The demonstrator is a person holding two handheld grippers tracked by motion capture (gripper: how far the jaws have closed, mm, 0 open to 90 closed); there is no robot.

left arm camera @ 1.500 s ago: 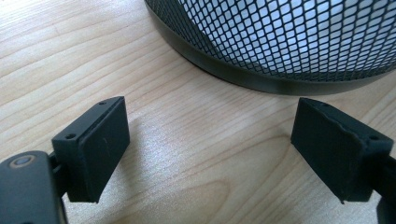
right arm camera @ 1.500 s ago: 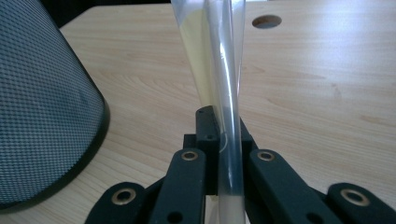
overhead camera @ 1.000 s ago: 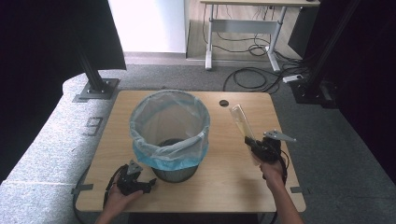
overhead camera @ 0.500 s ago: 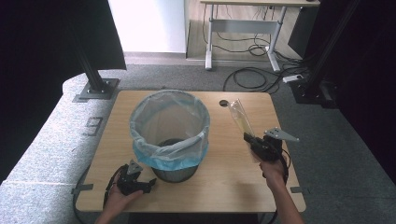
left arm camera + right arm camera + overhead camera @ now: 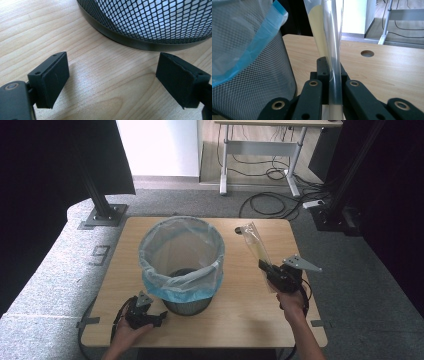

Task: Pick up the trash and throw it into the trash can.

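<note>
Over the last second the person's right hand [image 5: 289, 301] drew slightly back toward the near edge of the wooden table [image 5: 240, 320], carrying the right gripper [image 5: 263, 267] with it. The clear plastic bag [image 5: 256, 247] pinched flat between its jaws came along, and its free upper end, which had stood a little nearer the small round hole [image 5: 238, 230] in the tabletop, shifted a touch toward the person. The bag leaned at much the same slant throughout the move.
</note>
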